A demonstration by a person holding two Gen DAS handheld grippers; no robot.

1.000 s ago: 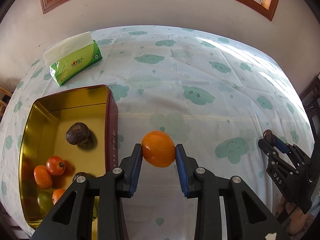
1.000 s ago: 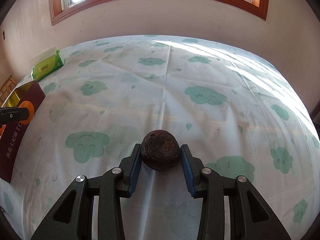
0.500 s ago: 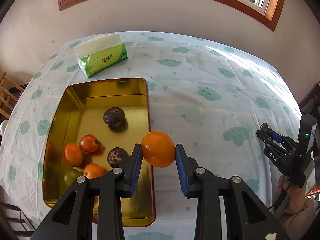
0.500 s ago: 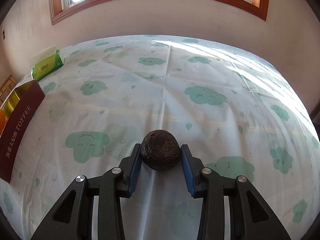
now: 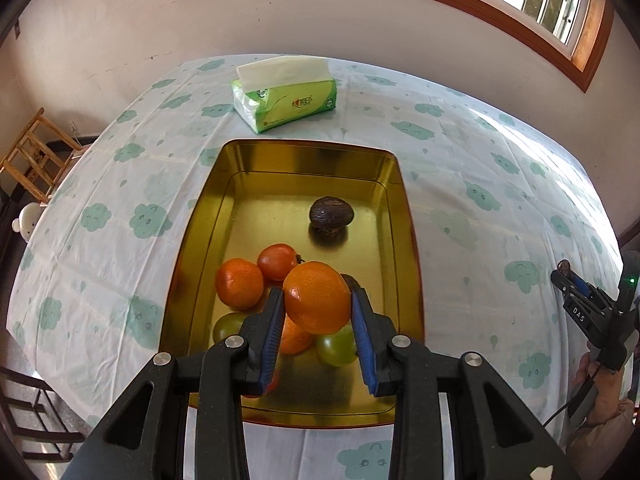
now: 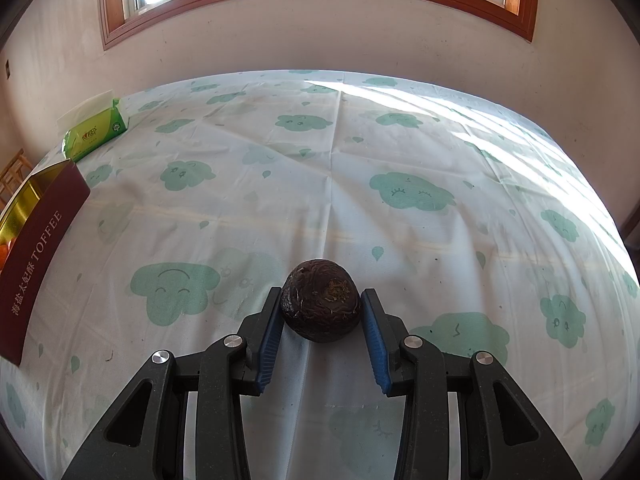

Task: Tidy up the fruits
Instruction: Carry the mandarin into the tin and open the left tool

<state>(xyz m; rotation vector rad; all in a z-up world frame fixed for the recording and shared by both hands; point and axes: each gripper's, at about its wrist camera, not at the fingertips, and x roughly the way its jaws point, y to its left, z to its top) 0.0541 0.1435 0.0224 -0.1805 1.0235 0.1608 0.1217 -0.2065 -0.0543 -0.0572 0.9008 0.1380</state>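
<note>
The table (image 5: 460, 184) is covered by a cloud-print cloth. The gold tin (image 5: 404, 216) already holds several fruits. An orange (image 5: 317, 297) is clamped in the left gripper (image 5: 318, 320) above the tin — release is judged next. A dark brown fruit (image 6: 320, 300) is clamped in the right gripper (image 6: 322, 318) over the cloth — transfer remains.

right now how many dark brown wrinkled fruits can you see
3. One lies alone toward the far end of the gold tin; one peeks out behind the held orange; one is clamped in the right gripper over the tablecloth. The piled fruit may hide more.
</note>
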